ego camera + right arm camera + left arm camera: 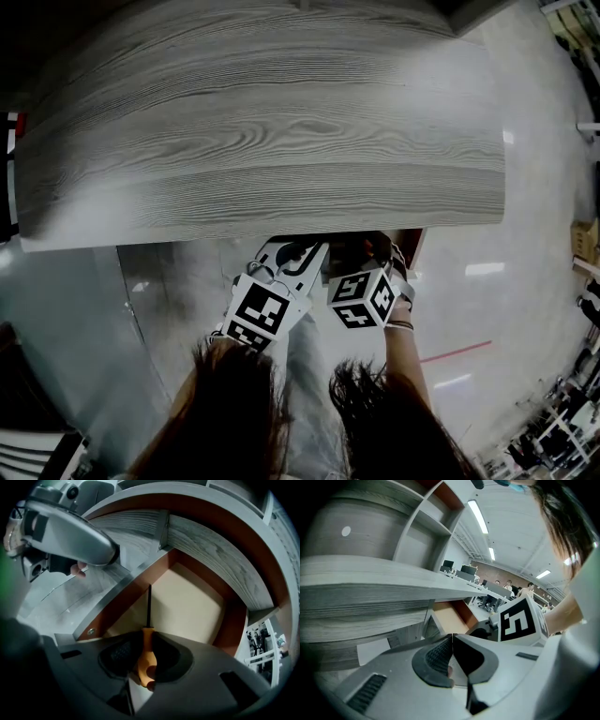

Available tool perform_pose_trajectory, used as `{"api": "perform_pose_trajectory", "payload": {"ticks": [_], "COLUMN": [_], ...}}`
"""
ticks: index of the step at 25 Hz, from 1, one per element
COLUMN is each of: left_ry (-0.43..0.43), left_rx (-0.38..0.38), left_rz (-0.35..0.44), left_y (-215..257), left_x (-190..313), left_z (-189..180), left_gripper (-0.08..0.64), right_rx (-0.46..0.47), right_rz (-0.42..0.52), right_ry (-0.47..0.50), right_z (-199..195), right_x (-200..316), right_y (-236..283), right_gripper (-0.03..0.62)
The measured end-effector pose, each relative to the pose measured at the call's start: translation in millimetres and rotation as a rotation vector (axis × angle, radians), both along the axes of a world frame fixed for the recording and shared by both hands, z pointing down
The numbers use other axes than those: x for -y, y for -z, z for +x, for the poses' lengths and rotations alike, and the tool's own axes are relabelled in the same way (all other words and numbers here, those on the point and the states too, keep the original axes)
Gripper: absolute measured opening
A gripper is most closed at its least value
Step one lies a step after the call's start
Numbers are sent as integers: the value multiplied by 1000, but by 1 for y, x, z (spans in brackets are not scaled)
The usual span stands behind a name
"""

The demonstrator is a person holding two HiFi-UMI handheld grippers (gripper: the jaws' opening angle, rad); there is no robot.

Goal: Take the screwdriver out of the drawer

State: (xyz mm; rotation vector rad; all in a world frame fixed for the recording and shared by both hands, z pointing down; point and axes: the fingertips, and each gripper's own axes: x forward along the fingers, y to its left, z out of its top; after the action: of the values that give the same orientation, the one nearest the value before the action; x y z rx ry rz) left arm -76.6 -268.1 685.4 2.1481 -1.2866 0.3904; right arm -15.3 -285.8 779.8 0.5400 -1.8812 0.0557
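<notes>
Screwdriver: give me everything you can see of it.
The screwdriver has an orange, plastic-looking handle and a thin, dark, straight shaft. The right hand-held gripper is shut on the handle, with a pad on each side. The shaft points away from the gripper, over the pale floor of the open drawer and towards its far corner. Whether the tip touches the floor can't be told.

Orange-handled screwdriver (146,660), gripped in jaws, shaft pointing into open drawer (187,602).
</notes>
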Motion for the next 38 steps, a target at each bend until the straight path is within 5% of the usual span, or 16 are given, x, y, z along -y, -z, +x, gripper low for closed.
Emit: {"api": "perform_pose_trajectory", "payload": {"ticks": [38], "left_ry": [-3], "left_rx": [29], "left_rz": [32], "left_y": [49], "left_x": [-17], "left_z": [40], "left_gripper": [18], "right_rx": [-20], "right_rz": [46], "right_ry": [-31], "right_z": [49], "right_x": [-7], "right_y": [70], "right_gripper": [83]}}
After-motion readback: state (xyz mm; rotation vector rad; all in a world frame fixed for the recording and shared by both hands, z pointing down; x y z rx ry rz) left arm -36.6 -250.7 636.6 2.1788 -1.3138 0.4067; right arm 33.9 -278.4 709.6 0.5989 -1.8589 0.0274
